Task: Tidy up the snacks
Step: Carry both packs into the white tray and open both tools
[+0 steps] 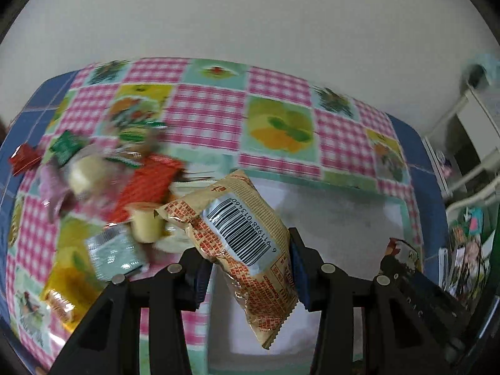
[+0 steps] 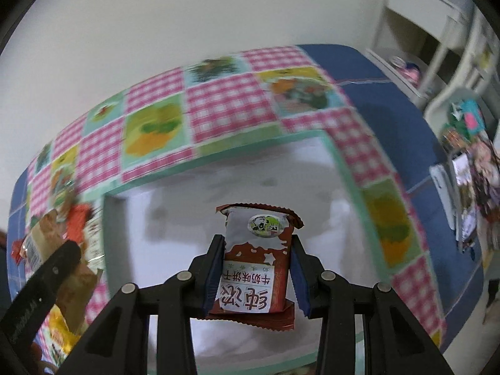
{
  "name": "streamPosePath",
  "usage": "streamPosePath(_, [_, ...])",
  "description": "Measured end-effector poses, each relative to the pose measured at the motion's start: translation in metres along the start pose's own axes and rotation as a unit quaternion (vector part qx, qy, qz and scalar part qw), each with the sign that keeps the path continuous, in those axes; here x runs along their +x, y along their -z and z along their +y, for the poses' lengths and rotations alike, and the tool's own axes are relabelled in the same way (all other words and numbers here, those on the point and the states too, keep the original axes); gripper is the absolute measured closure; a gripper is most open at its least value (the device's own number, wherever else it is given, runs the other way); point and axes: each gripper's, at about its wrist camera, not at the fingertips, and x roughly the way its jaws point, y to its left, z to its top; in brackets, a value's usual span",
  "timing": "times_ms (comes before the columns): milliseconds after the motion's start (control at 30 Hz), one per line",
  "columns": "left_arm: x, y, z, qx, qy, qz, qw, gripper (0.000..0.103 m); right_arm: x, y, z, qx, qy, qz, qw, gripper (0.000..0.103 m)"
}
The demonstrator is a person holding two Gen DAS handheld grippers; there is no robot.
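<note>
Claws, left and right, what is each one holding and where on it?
Left claw grips the beige barcode packet across its middle. Right claw grips the red-brown biscuit packet by its two side edges.

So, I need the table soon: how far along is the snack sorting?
Early. The white bin looks empty, so nothing is sorted yet. In hand: the left gripper holds a beige packet, the right gripper a brown biscuit pack, both over the bin. Left: the snack pile on the tablecloth.
</note>
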Motion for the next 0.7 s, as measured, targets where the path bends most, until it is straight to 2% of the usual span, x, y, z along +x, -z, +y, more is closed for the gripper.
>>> streamPosePath(200, [0.023,0.005,-0.029,0.040,0.015,0.000,0.9991,0.056,0.019,-0.005,-0.031,0.034,0.012,0.011,0.999,0.060])
streamPosePath(367, [0.043,0.007,-0.039,0.063,0.018,0.004,0.9978,0.056,0.033,-0.006,-0.034,0.035,0.026,0.020,0.999,0.060])
streamPosePath(533, [0.058,0.007,-0.040,0.065,0.021,0.022,0.9974,0.056,0.040,-0.007,-0.032,0.027,0.033,0.028,0.999,0.060])
streamPosePath(600, [0.059,0.006,-0.038,0.059,0.022,0.028,0.9976,0.054,0.040,-0.008,-0.031,0.024,0.034,0.031,0.999,0.060])
streamPosePath(667, [0.057,0.005,-0.036,0.051,0.028,0.031,0.9978,0.043,0.035,-0.009,-0.029,0.015,0.037,0.024,0.999,0.060])
streamPosePath(700, [0.054,0.004,-0.035,0.046,0.032,0.030,0.9979,0.041,0.034,-0.011,-0.028,0.014,0.037,0.021,0.999,0.060])
